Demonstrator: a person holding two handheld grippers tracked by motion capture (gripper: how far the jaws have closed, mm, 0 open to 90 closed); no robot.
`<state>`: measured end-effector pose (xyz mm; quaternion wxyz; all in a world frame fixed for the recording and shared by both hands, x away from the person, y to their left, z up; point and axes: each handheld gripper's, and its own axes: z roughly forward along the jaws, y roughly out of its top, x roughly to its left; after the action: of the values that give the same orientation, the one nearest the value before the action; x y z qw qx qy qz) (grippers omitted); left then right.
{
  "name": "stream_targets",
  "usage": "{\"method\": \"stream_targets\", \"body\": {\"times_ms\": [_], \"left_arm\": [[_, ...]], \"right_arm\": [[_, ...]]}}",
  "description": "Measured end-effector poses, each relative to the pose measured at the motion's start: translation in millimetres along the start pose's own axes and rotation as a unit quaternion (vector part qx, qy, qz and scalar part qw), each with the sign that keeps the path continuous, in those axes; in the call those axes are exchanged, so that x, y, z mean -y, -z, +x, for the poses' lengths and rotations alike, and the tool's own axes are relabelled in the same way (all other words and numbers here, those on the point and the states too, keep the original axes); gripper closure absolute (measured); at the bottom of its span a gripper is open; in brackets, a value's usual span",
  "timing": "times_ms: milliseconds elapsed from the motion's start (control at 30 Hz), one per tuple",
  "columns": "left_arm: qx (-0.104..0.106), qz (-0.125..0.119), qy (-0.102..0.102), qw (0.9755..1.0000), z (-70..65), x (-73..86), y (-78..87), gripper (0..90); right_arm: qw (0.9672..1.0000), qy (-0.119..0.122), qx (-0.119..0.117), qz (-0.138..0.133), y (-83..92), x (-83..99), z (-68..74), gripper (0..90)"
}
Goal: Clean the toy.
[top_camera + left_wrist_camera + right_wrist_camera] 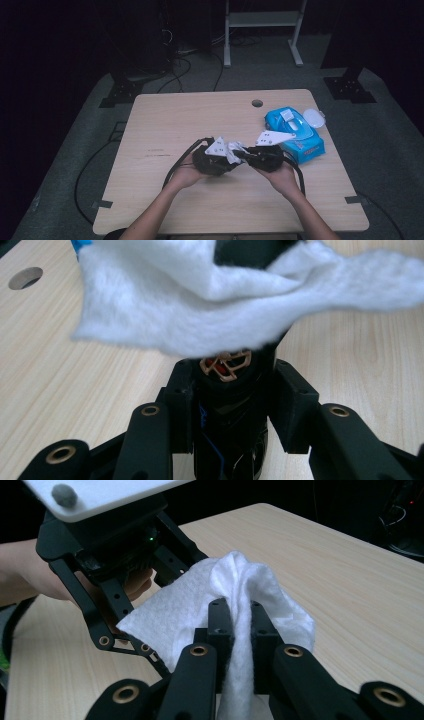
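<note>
A white wipe [234, 150] hangs between my two grippers over the middle of the table. My right gripper [237, 611] is shut on the wipe [190, 605], which is bunched between its pads. My left gripper [232, 385] is shut on a black cylinder [230, 412] with a brown fitting at its end. The wipe [200, 305] drapes over the tip of that cylinder. In the high view the left gripper [227, 159] and the right gripper [246, 155] point at each other, tips almost meeting, each held in a hand.
A blue pack of wipes [295, 136] lies at the right of the table [165, 115], its white lid [313, 117] beside it. A round cable hole [257, 103] sits near the far edge. Cables trail from both grippers toward the near edge.
</note>
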<state>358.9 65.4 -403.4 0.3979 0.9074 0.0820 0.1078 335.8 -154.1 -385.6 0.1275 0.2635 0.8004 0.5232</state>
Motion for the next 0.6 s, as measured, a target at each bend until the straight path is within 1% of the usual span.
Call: {"method": "stream_targets", "body": {"times_ms": [33, 67, 100, 167, 233, 267, 333, 400, 433, 467, 533, 600], "left_arm": [[0.0, -0.005, 0.002, 1.0, 0.0, 0.4, 0.4, 58.2], [0.0, -0.003, 0.002, 1.0, 0.4, 0.8, 1.2, 58.2], [-0.002, -0.001, 0.001, 1.0, 0.3, 0.9, 1.3, 58.2], [-0.003, 0.001, 0.001, 1.0, 0.2, 1.4, -0.1, 58.2], [0.001, 0.002, 0.002, 1.0, 1.2, 2.3, -0.3, 58.2], [0.002, 0.002, 0.002, 1.0, 1.5, 2.7, -0.8, 58.2], [-0.003, 0.002, 0.002, 1.0, 0.6, 2.4, -2.1, 58.2], [-0.002, 0.002, 0.001, 1.0, 0.8, 1.6, -2.5, 58.2], [0.0, 0.0, 0.002, 1.0, 0.8, 1.0, -2.2, 58.2], [0.001, -0.003, 0.004, 1.0, 0.7, 0.9, -1.9, 58.2], [-0.001, -0.007, 0.003, 1.0, 1.1, 0.8, 0.3, 58.2], [-0.004, -0.007, 0.002, 1.0, 1.6, 1.2, 3.5, 58.2]], "right_arm": [[1.0, 0.0, 0.005, 0.0, 1.2, 1.6, -2.0, 83.5], [1.0, -0.003, 0.006, 0.0, 2.1, 3.1, -3.9, 83.5], [0.9999, -0.012, 0.006, 0.0, 3.0, 5.3, -6.3, 83.4], [0.9998, -0.017, 0.01, 0.003, 3.3, 9.4, -10.9, 83.4], [0.9996, -0.013, 0.02, 0.014, 2.9, 11.1, -12.0, 83.5], [0.9996, -0.013, 0.022, 0.014, 2.6, 11.3, -11.9, 83.4], [0.9997, -0.013, 0.017, 0.011, 2.4, 9.5, -10.0, 83.5], [0.9999, -0.012, 0.0, 0.001, 1.5, 4.4, -4.6, 83.4], [0.9999, -0.009, -0.006, -0.003, 0.9, 2.2, -1.7, 83.4], [0.9999, 0.0, -0.01, -0.005, -0.2, -1.4, 3.2, 83.4], [0.9999, 0.01, -0.009, -0.004, -1.1, -4.5, 7.5, 83.4], [0.9999, 0.011, -0.007, -0.004, -0.9, -3.6, 5.8, 83.4]]}}
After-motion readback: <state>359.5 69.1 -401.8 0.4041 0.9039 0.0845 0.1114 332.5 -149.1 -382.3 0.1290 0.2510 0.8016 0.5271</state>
